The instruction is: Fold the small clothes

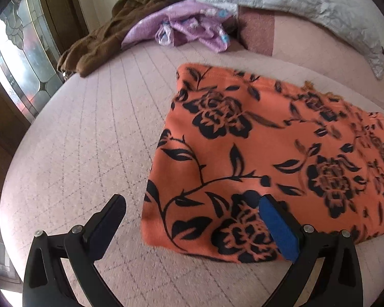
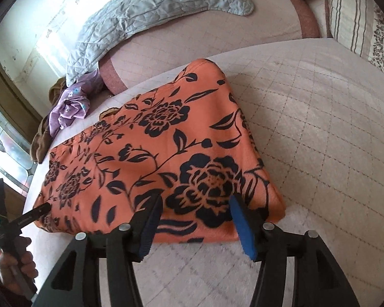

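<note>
- Two grippers hang over one orange fleece cloth printed with black flowers (image 1: pixel 256 153), folded into a flat rectangle on the pale pink quilted bedcover (image 1: pixel 84 153).
- The left gripper (image 1: pixel 192 204) stands spread wide and grasps nothing: the cloth's near corner lies under its blue-padded right finger (image 1: pixel 279 230), while the bare black left finger (image 1: pixel 107 217) is over plain bedcover, off the cloth's edge.
- The right gripper (image 2: pixel 195 216) is parted, nothing pinched; the cloth's near edge (image 2: pixel 192 230) lies between and just beyond its fingers, a big black flower ahead of the gap.
- In the right wrist view, a hand (image 2: pixel 18 263) grips the left gripper's handle at the cloth's far-left corner.
- Beyond the fingertips, well apart from the cloth, lie a purple crumpled garment (image 1: pixel 189 25), a brown knitted one (image 1: pixel 110 33) and a grey quilted blanket (image 2: pixel 146 12).
</note>
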Available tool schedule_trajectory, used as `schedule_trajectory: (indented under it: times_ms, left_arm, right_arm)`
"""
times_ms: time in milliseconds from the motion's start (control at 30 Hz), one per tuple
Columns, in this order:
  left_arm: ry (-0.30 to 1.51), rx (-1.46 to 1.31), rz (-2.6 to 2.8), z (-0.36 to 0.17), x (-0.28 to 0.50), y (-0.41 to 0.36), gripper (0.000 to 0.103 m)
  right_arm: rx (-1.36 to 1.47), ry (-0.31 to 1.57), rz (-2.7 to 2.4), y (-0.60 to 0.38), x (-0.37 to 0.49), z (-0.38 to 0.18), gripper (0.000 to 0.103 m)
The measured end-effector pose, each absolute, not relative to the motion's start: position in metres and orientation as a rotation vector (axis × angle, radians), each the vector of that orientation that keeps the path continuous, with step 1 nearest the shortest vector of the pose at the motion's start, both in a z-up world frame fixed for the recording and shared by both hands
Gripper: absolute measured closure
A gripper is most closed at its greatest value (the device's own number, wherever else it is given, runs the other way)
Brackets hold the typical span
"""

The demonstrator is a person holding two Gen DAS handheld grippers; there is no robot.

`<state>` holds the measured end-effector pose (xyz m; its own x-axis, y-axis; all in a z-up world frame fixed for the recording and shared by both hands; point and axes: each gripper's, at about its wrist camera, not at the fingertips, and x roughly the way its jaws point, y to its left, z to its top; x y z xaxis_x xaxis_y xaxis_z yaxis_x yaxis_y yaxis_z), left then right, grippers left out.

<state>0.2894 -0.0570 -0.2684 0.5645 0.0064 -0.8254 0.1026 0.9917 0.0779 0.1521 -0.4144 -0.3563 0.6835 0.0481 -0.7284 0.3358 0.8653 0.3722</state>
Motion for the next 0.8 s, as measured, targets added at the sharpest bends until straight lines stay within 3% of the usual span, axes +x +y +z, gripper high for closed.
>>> schedule_trajectory:
  times_ms: [367,667,800]
  left_arm:
    - [0.843,0.094,-0.08,-0.226,0.228,-0.065,0.0]
    - [1.064,-0.053,-0.195,-0.279,0.238,-0.04,0.0]
    - [1.076,-0.242,-0.138,-0.281,0.252,-0.012,0.0]
  right_arm:
    - [0.665,0.776,-0.049,-0.41,0.13,-0.334,0.043]
    - [0.922,0.802,0.042,-0.419,0.125,-0.356,0.035]
    - [1.06,0.794,0.042,-0.426,0.129,-0.372,0.034]
